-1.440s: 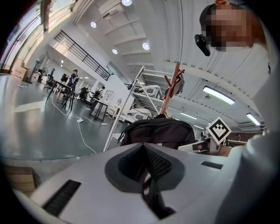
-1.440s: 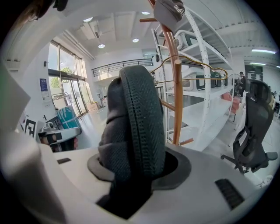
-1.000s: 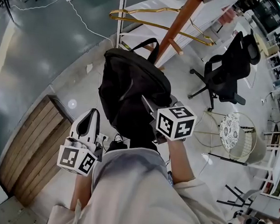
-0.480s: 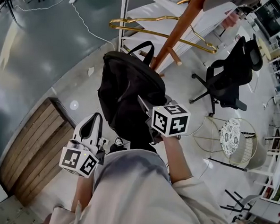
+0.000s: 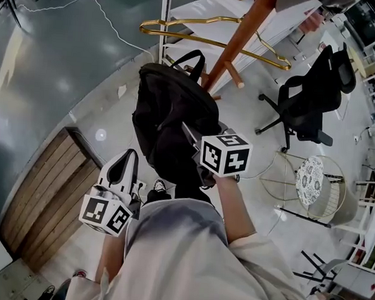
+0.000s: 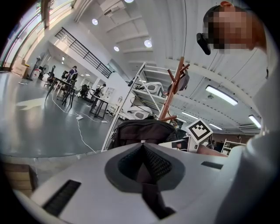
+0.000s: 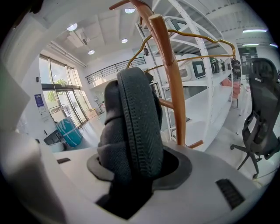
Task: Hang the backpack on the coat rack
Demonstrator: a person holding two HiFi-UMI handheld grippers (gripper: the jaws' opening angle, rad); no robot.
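A black backpack point(image 5: 171, 113) hangs in the air in front of the person, against the reddish wooden coat rack point(image 5: 235, 44). Its top handle loop point(image 5: 192, 54) stands up beside a low peg point(image 5: 194, 69); whether it is hooked I cannot tell. My right gripper point(image 5: 191, 137) is shut on a padded, zippered edge of the backpack point(image 7: 133, 118), with the rack pole point(image 7: 173, 87) just behind it. My left gripper point(image 5: 125, 161) hangs lower left, apart from the bag, shut with nothing in it. In the left gripper view the backpack point(image 6: 142, 129) shows beyond the closed jaws.
A gold clothes hanger point(image 5: 207, 36) hangs on the rack above the bag. White shelving point(image 5: 183, 13) stands behind the rack. A black office chair point(image 5: 308, 96) and a wire stool point(image 5: 309, 179) are to the right. A wooden panel point(image 5: 42, 194) lies on the floor at left.
My right gripper has shifted a little left and toward the rack, carrying the backpack with it. The left gripper has barely moved.
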